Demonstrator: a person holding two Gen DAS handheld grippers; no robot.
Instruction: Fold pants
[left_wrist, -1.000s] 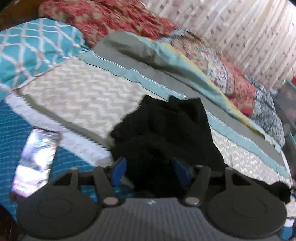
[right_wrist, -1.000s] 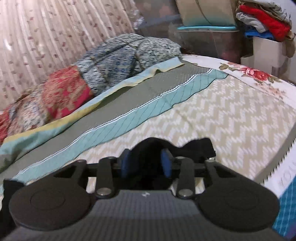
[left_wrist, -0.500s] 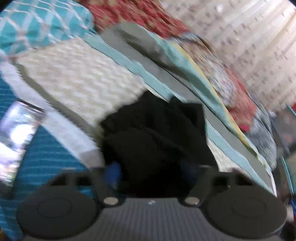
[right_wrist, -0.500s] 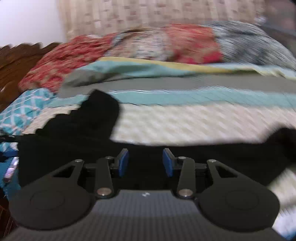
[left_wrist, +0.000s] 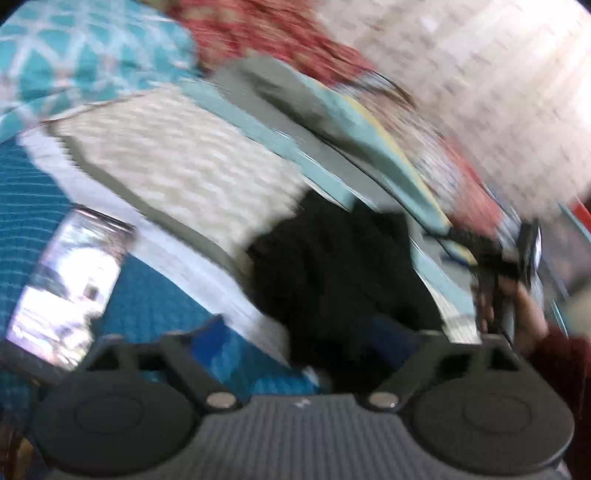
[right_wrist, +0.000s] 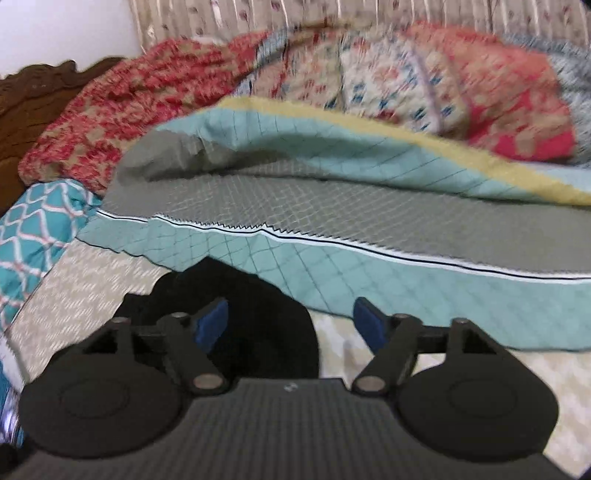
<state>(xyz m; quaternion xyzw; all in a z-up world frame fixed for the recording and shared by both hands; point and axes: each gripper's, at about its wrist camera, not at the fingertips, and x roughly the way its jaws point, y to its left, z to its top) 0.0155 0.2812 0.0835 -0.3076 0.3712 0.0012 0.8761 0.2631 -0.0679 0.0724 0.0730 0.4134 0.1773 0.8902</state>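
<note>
Bed cover (right_wrist: 369, 221): a quilt in bands of grey, teal and cream zigzag fills both views; its far edge is folded back on itself, showing a yellow border. The left wrist view is heavily smeared, so the pattern there is hard to read.
Pillows and blankets (right_wrist: 461, 81): red and floral bedding is heaped along the far side, cut off by the top of the picture.
Pants (left_wrist: 332, 266): a black bundle lying on the cream zigzag band, its far end against the teal band. Folds and legs cannot be made out in the dark cloth.
Phone (left_wrist: 66, 295): lies on the blue part of the cover, left of the pants, with its screen lit; its lower end is hidden behind the gripper body.
Left gripper (left_wrist: 303, 347): jaws have just been opening and now stand spread. The pants lie between and ahead of them; whether the blurred pads touch the cloth cannot be told.
Right gripper (right_wrist: 291, 325): jaws have just been opening and stand wide. The pants sit behind the left blue pad (right_wrist: 212, 323); the right pad is over bare quilt.
Person's hand (left_wrist: 524, 306): at the right edge of the left wrist view, blurred, with a dark red sleeve.
</note>
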